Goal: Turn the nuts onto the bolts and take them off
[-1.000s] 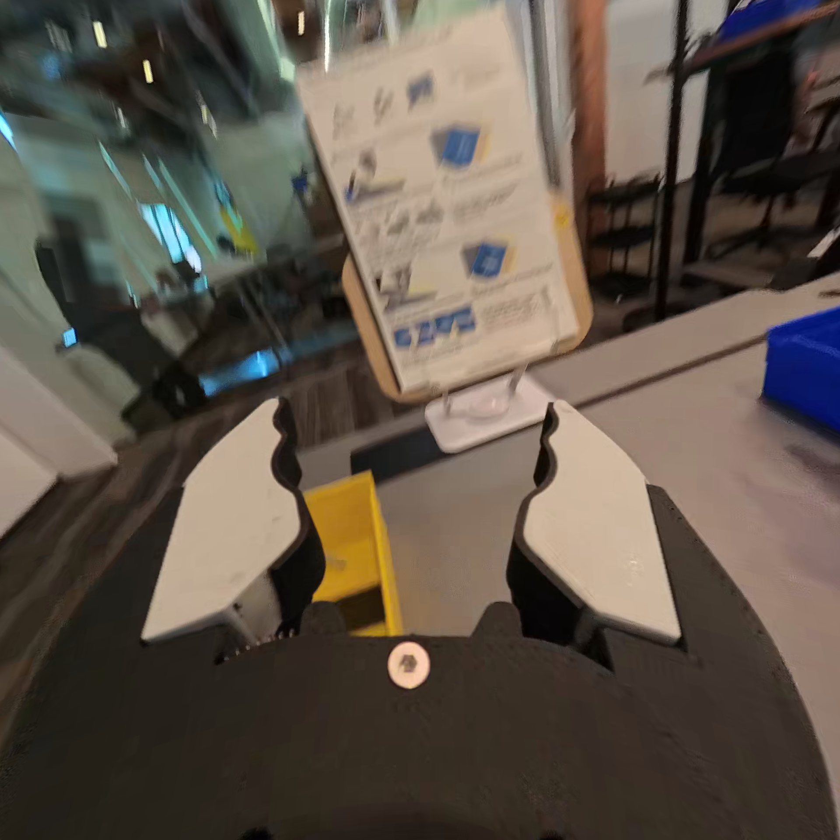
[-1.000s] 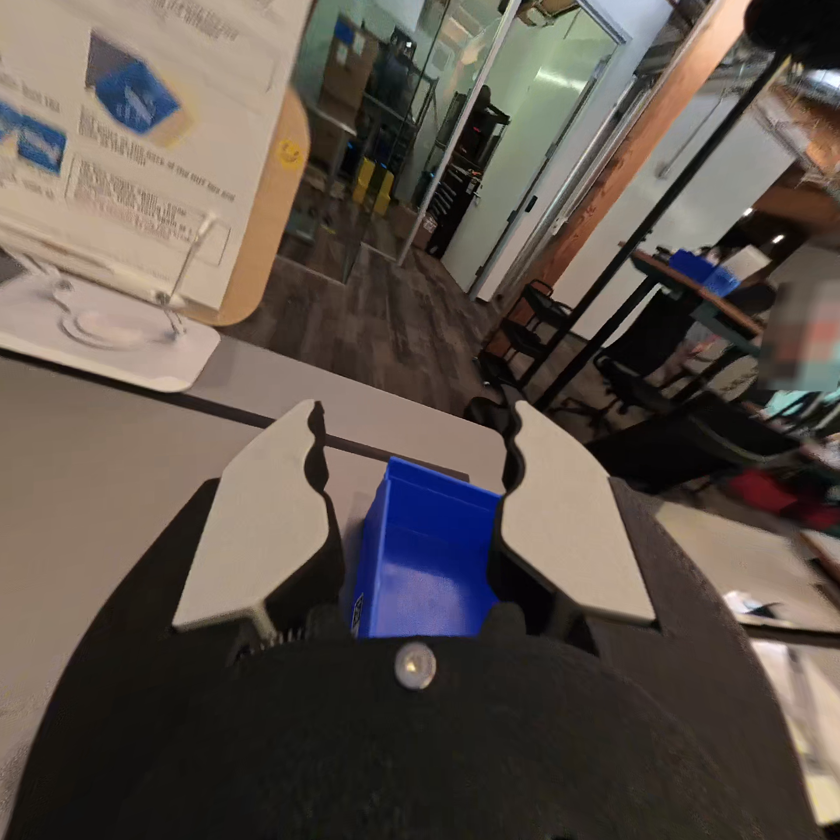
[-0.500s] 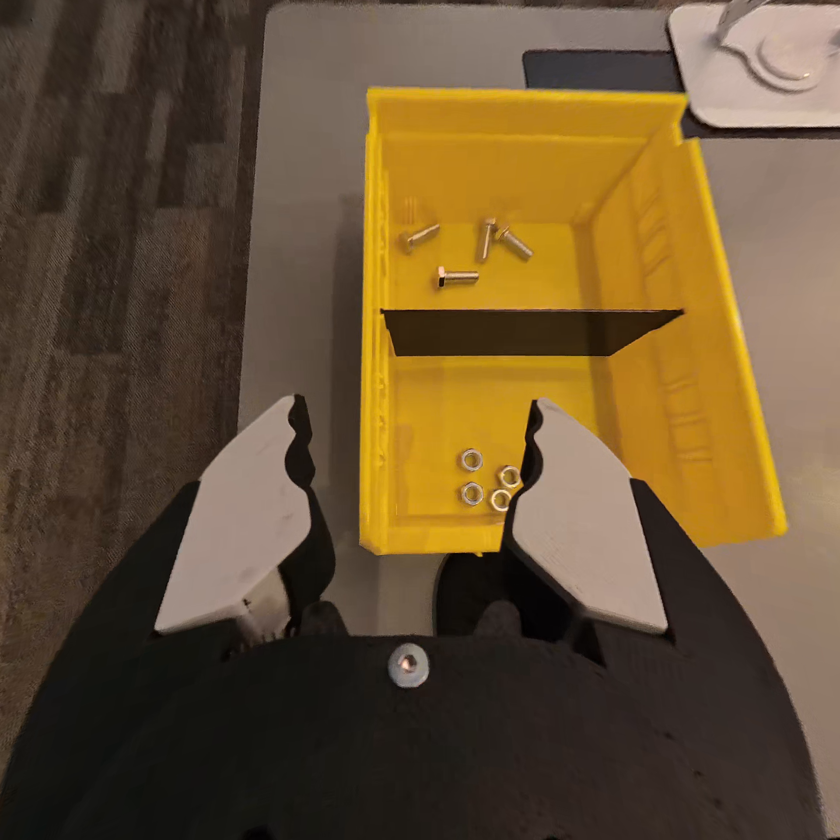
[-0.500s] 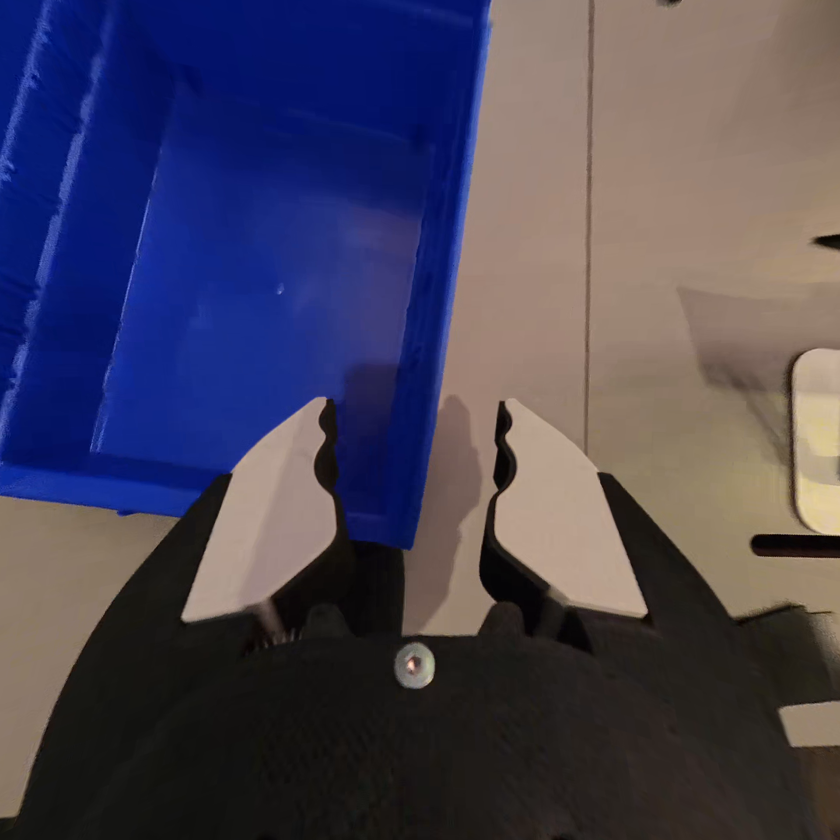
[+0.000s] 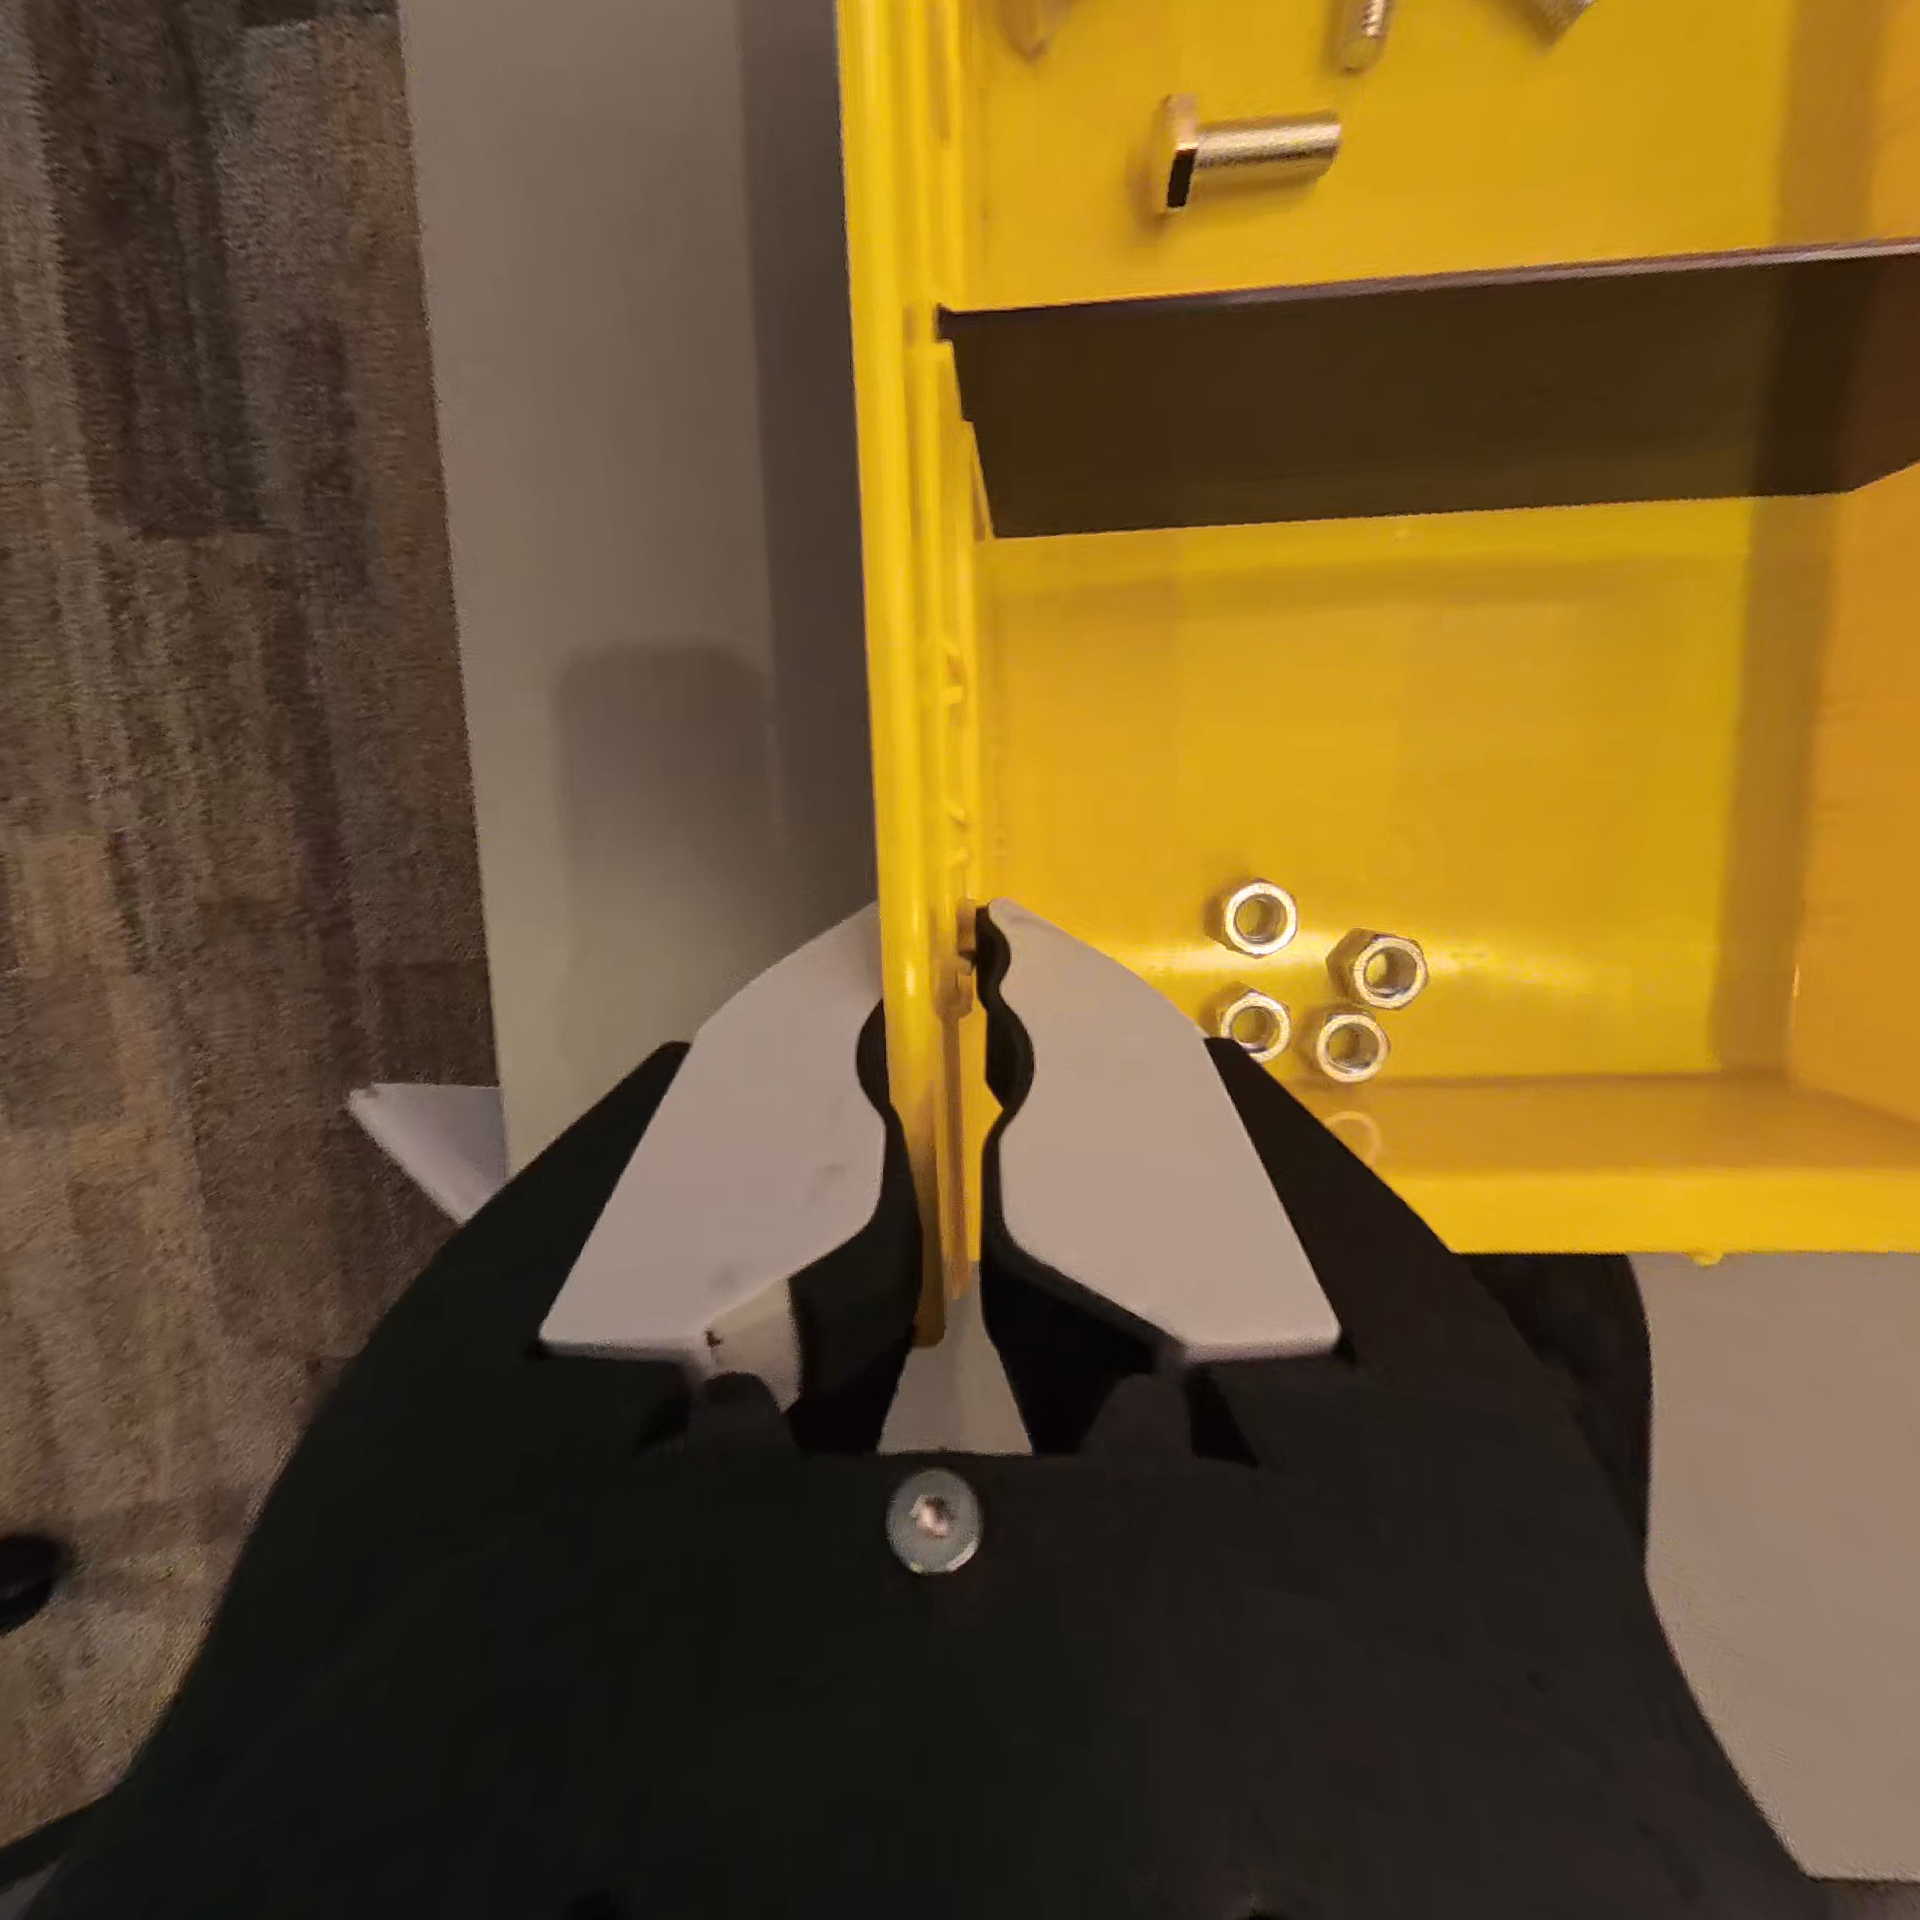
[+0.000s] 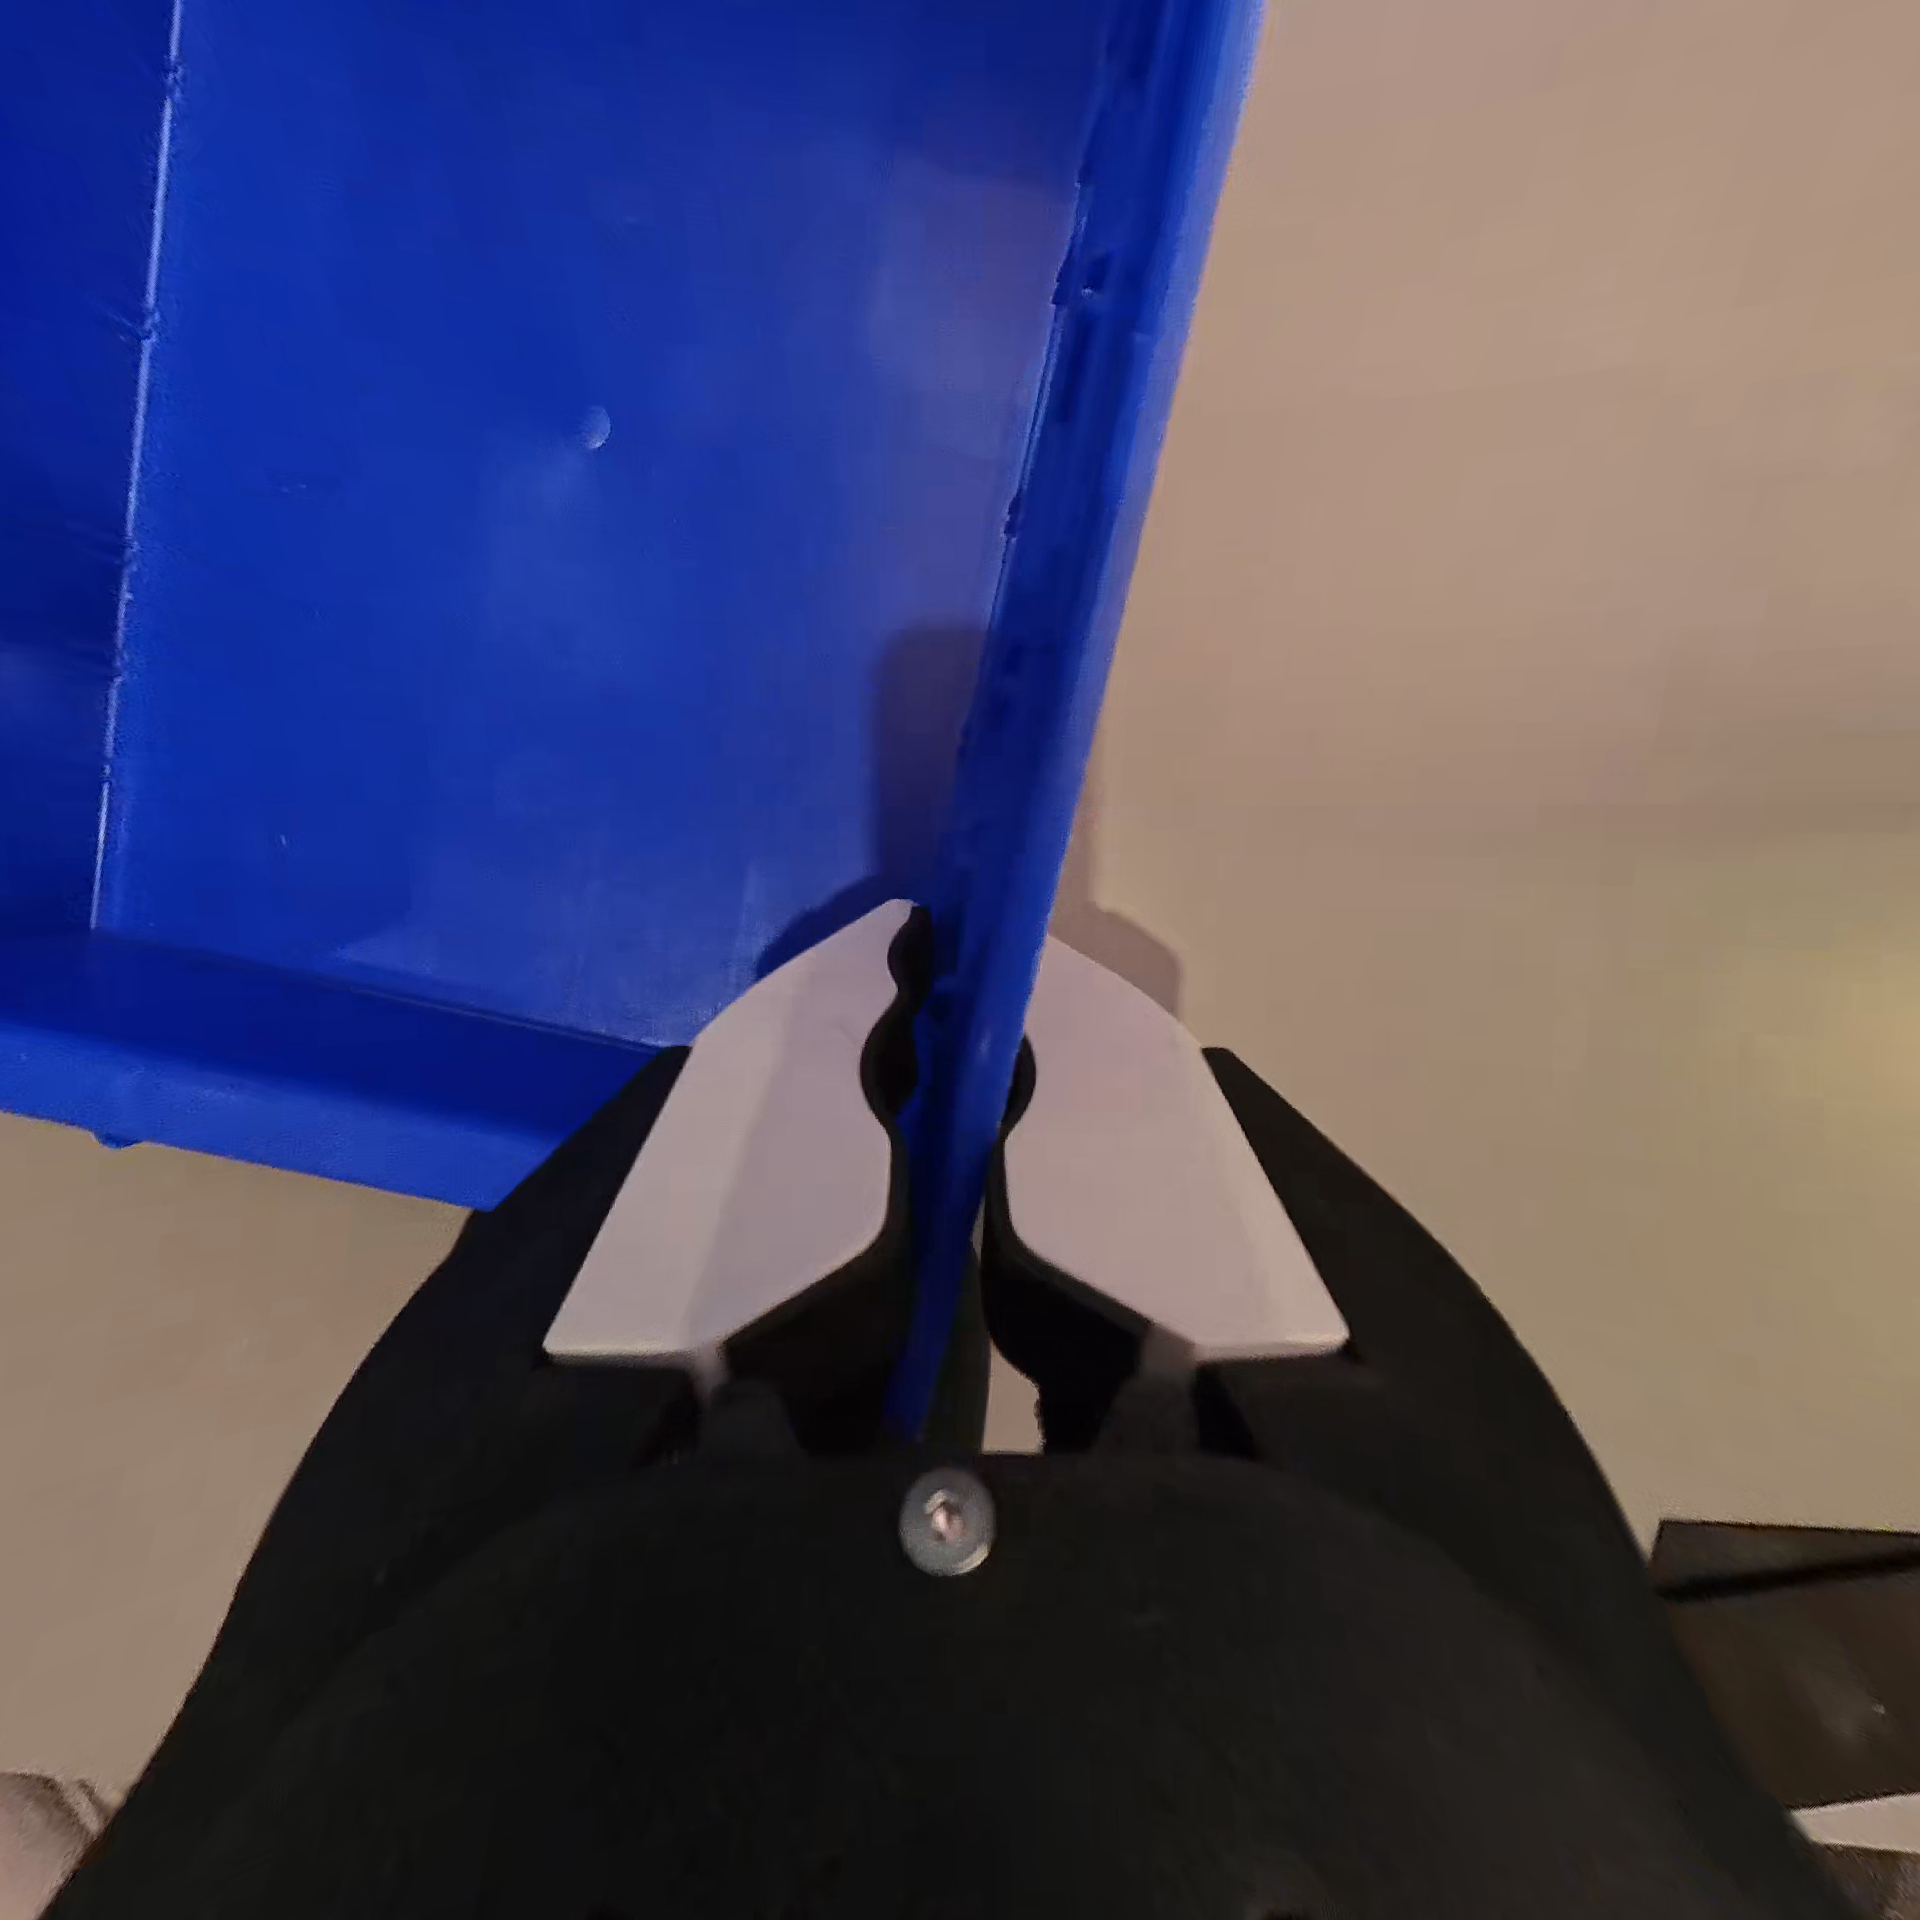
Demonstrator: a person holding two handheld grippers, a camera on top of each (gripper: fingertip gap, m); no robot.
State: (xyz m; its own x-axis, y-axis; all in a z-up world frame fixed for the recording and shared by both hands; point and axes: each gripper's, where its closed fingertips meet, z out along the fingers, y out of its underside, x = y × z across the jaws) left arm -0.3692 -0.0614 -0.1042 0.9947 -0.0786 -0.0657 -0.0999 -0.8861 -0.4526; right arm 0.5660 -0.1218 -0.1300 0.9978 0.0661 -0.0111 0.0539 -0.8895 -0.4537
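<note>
A yellow bin (image 5: 1455, 727) sits on the grey table, split by a black divider (image 5: 1455, 405). Several silver nuts (image 5: 1314, 987) lie in its near compartment and bolts (image 5: 1242, 156) in the far one. My left gripper (image 5: 930, 935) is shut on the bin's left wall, one finger outside and one inside. In the right wrist view an empty blue bin (image 6: 571, 520) lies on the table. My right gripper (image 6: 971, 935) is shut on its right wall, one finger on each side.
The grey table (image 5: 623, 520) ends just left of the yellow bin, with patterned carpet floor (image 5: 208, 727) beyond the edge. Bare tabletop (image 6: 1558, 520) lies right of the blue bin. A dark flat object (image 6: 1808, 1558) shows at the lower right of the right wrist view.
Both grippers swung down from looking across the room to over the bins. The left one closed on the yellow bin's left wall, the right one on the blue bin's right wall.
</note>
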